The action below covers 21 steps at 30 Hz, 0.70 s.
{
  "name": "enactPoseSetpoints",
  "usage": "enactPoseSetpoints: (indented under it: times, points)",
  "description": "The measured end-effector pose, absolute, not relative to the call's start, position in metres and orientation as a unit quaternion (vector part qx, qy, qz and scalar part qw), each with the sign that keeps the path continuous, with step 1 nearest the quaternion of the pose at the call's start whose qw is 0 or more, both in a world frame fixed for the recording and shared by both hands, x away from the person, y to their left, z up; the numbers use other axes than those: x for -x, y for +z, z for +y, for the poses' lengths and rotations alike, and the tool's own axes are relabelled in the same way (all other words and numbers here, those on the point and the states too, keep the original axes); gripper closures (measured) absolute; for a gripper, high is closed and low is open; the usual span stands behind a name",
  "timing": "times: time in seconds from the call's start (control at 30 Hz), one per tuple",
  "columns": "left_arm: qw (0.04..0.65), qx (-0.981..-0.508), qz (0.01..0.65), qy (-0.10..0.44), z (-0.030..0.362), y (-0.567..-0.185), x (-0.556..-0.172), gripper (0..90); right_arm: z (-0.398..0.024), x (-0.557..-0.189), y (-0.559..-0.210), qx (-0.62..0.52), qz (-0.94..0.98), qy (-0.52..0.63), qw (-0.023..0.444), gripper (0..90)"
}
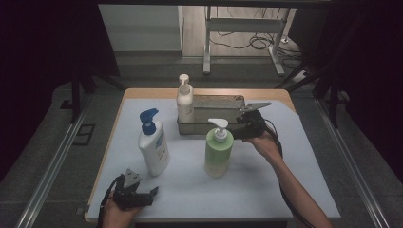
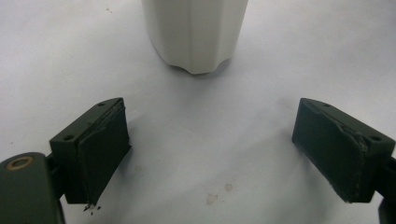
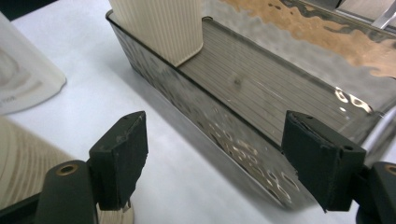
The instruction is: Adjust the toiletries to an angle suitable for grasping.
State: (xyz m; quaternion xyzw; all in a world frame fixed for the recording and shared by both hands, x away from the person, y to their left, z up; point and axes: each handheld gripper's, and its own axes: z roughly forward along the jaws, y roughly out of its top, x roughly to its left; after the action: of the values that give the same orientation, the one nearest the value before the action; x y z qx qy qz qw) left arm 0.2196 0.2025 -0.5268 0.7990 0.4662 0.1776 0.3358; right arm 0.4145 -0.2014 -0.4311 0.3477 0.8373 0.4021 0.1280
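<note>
A cream pump bottle (image 1: 185,102) stands in the left end of a clear grey tray (image 1: 214,124) at the back of the table. In front stand a white bottle with a blue pump (image 1: 153,142) and a green bottle with a white pump (image 1: 218,151). My right gripper (image 1: 235,130) hovers by the tray's front right, beside the green bottle's pump. In the right gripper view it (image 3: 215,154) is open over the tray's front wall (image 3: 219,126), holding nothing, with the ribbed cream bottle (image 3: 161,28) farther along. My left gripper (image 2: 212,144) rests open on the mat, facing the white bottle's base (image 2: 195,32).
A white mat (image 1: 266,180) covers the wooden table, whose edge (image 1: 157,92) shows at the back. My left gripper (image 1: 151,194) sits at the table's near left edge. Beyond the table are desk legs (image 1: 207,42) and floor cables; dark curtains hang at both sides.
</note>
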Motion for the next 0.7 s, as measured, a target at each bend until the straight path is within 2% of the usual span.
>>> enactPoseSetpoints:
  times: [0.7]
  points:
    - [0.336,-0.799,0.466,0.178,0.202,-0.527,-0.22,10.5,-0.238,-0.365,-0.433,-0.34,0.846,0.392,0.124,18.6]
